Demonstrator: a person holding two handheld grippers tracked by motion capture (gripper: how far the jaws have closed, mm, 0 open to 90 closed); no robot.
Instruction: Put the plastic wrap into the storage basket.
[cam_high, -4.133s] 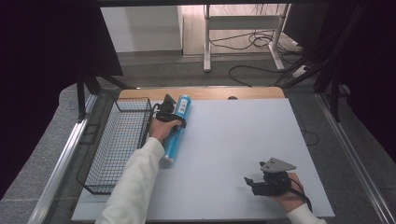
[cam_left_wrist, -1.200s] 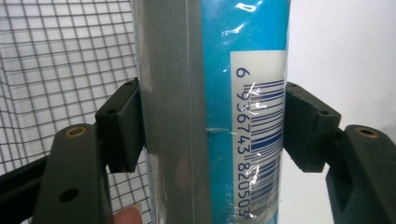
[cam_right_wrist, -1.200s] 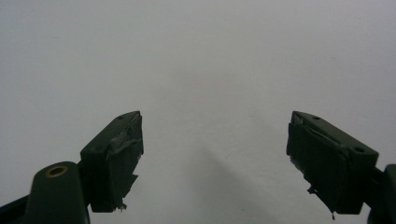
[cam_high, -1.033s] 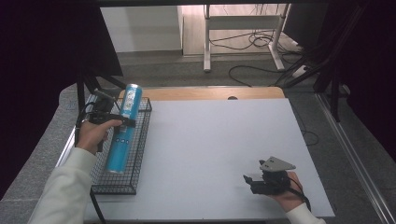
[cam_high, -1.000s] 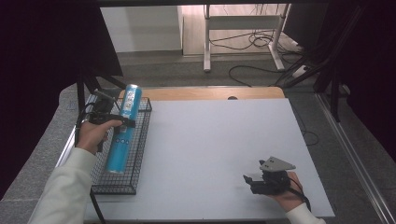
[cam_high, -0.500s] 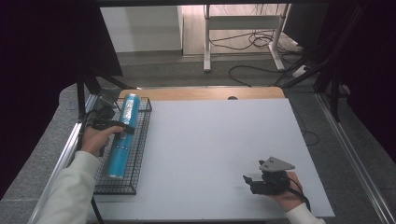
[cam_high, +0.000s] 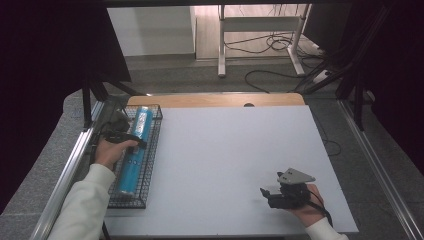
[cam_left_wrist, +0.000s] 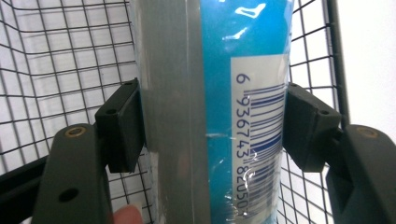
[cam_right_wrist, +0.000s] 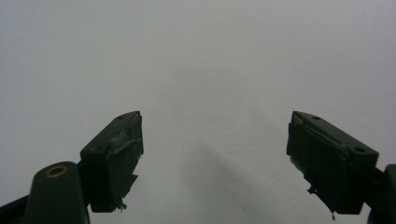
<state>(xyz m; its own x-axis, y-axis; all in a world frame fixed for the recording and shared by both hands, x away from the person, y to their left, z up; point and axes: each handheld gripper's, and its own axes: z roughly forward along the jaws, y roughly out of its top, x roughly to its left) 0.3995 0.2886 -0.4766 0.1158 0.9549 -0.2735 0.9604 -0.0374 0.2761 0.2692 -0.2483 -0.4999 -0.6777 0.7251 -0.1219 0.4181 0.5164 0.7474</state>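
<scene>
A blue tube (cam_high: 134, 150) lies lengthwise inside the wire basket (cam_high: 150, 150) at the table's (cam_high: 235, 160) left edge, clamped across its middle by the left gripper (cam_high: 126, 139), whose jaws press on both of its sides. In the left gripper view the pads (cam_left_wrist: 122, 126) bite at the barcode panel of the tube (cam_left_wrist: 219, 112), with the basket mesh (cam_left_wrist: 60, 70) close behind, a sign the load sits low in the basket and is likely about to be let go. Gripping at mid-length keeps the long cylinder level, so it can settle flat along the basket rather than tip over an end. The person's left hand (cam_high: 107, 152) reaches in from the basket's outer side, leaving the white surface free. At the near right of the table, the right gripper (cam_high: 272, 196) rests idle with its jaws spread and nothing between them; its own view shows the pads (cam_right_wrist: 116, 158) apart over bare tabletop (cam_right_wrist: 201, 60), well apart from the basket.
</scene>
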